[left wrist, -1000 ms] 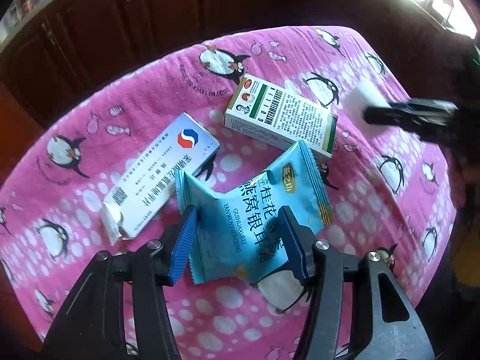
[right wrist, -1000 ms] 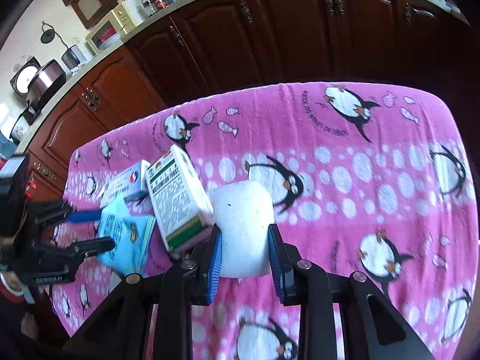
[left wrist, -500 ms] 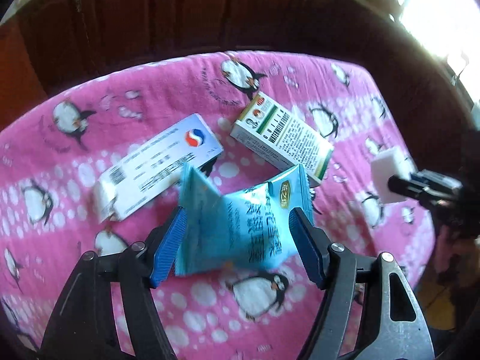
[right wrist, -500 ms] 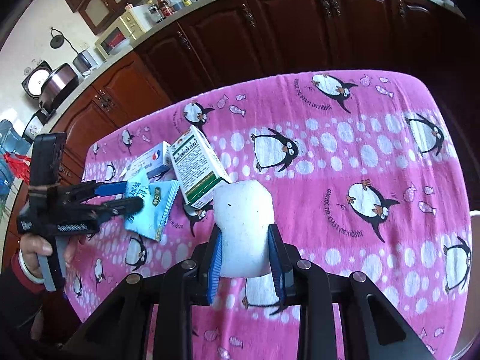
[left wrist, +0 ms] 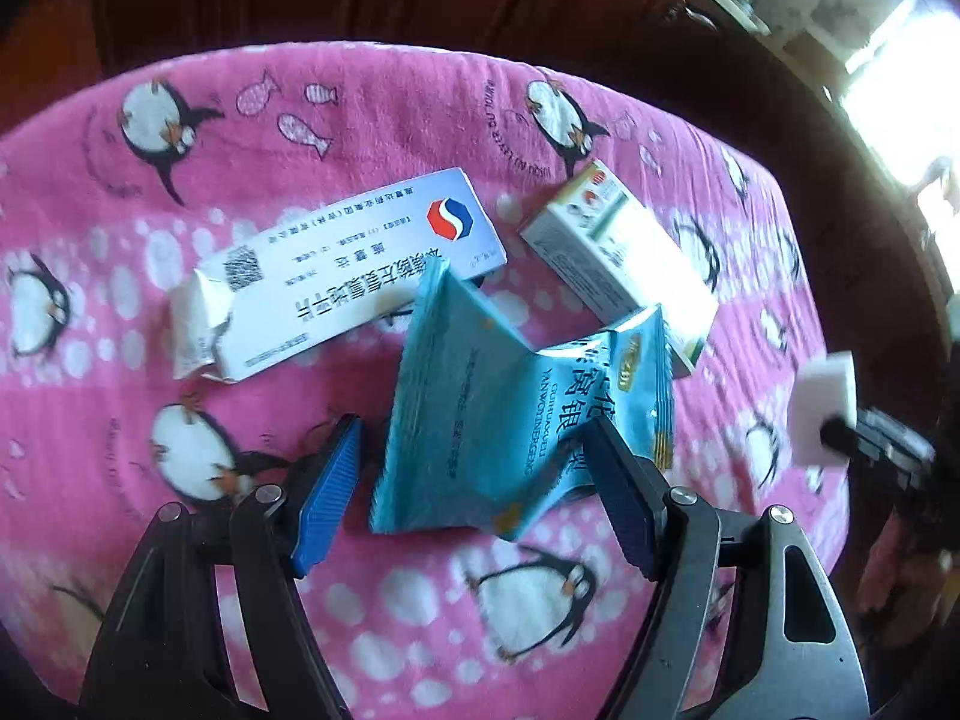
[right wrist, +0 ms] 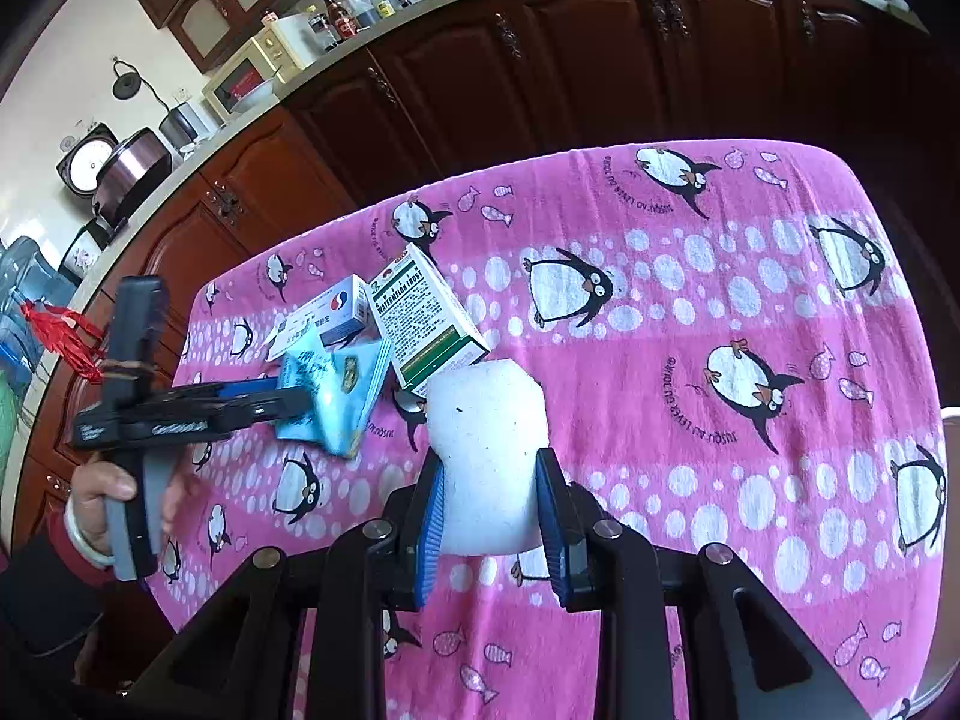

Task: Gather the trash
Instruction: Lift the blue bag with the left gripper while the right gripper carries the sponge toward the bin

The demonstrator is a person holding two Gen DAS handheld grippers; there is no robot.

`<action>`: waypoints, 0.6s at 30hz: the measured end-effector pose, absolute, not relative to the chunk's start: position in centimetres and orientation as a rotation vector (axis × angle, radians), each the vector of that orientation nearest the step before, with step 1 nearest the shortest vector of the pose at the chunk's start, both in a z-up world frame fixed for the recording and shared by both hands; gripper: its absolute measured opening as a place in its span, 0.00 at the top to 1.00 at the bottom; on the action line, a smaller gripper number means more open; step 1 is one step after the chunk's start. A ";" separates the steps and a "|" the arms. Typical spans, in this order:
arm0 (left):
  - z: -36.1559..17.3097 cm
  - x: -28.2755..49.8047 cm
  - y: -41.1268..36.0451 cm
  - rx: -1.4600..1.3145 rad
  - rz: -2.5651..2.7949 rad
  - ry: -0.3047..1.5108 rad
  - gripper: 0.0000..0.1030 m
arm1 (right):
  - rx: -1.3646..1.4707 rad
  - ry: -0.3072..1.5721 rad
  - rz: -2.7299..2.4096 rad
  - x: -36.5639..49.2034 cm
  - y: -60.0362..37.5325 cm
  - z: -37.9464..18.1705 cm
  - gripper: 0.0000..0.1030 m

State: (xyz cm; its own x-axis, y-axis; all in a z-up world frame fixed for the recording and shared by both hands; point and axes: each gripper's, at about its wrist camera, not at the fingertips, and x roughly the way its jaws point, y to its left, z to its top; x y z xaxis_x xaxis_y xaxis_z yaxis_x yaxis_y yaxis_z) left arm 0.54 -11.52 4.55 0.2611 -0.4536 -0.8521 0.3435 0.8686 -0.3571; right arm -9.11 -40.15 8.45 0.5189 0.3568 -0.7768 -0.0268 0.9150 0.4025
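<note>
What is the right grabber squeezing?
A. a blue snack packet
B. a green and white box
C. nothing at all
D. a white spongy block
D: in the right wrist view the right gripper has both blue pads pressed against a white foam block, while the blue packet and the green and white box are farther off, over the pink tablecloth.

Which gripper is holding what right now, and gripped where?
Right gripper clamps the white foam block by its lower sides. Left gripper is open around the blue packet, not gripping.
</note>
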 end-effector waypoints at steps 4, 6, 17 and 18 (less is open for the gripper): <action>4.9 0.5 -12.8 -0.124 -0.584 1.167 0.37 | 0.360 1.000 0.230 -9.5 -40.3 8.7 0.74; 4.7 0.5 -13.6 -0.124 -0.609 1.181 0.64 | 0.362 0.991 0.226 -9.7 -40.4 8.9 0.74; 7.4 -2.4 -14.4 -0.118 -0.675 1.105 0.91 | 0.367 0.959 0.208 -11.6 -41.6 10.1 0.74; 7.8 -2.7 -14.3 -0.119 -0.680 1.094 0.91 | 0.369 0.954 0.205 -11.8 -41.8 10.2 0.74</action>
State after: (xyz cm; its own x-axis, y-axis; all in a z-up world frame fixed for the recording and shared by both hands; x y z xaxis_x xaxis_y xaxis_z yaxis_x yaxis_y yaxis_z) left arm -2.75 -14.26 7.82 0.2797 -0.5623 -0.7782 0.4491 0.7930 -0.4116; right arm -11.85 -41.79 10.24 0.5655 0.3302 -0.7558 -0.0088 0.9187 0.3948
